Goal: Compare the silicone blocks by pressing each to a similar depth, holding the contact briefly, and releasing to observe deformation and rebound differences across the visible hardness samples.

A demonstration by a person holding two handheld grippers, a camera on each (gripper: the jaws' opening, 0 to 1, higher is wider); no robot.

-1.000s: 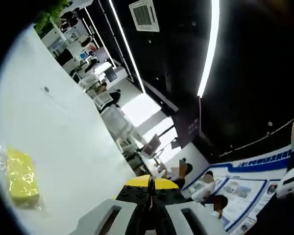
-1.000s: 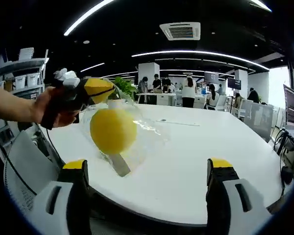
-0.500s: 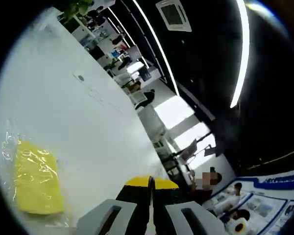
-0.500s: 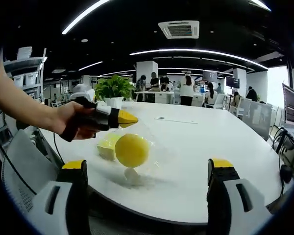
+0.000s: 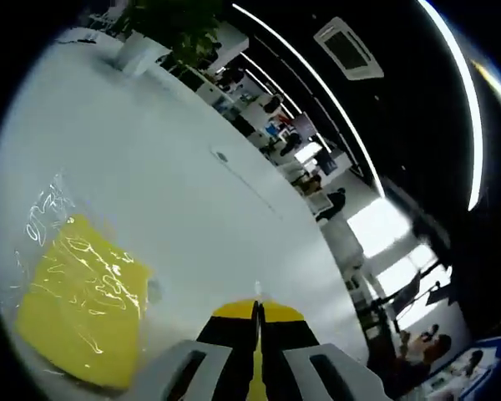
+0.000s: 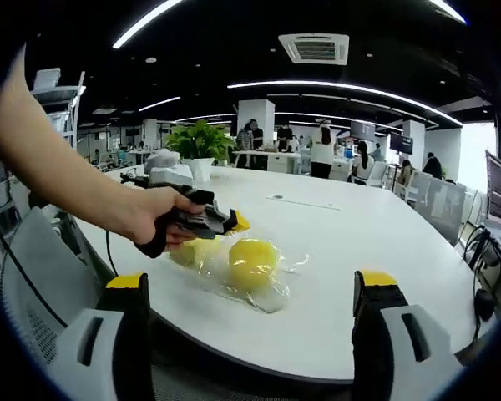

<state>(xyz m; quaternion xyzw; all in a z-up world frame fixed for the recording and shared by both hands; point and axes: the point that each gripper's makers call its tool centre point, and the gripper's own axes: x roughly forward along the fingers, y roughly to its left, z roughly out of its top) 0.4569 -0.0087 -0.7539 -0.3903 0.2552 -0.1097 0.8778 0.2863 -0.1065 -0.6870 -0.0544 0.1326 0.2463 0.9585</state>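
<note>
The bagged yellow silicone blocks [image 6: 242, 269] have dropped from mid-air onto the white table [image 6: 384, 242] near its front edge. Left gripper [image 6: 234, 222], jaws closed, hovers above; right gripper [image 6: 255, 288] gapes empty. Pressing seemingly hasn't begun.

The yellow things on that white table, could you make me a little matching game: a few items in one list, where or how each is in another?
Items:
1. round yellow block
2. left gripper
3. right gripper
4. potted plant

States:
a. jaws wide apart
b. inside a clear bag
c. far side of the table
d. held in a hand, jaws closed

Pairs: 1-b, 2-d, 3-a, 4-c
</note>
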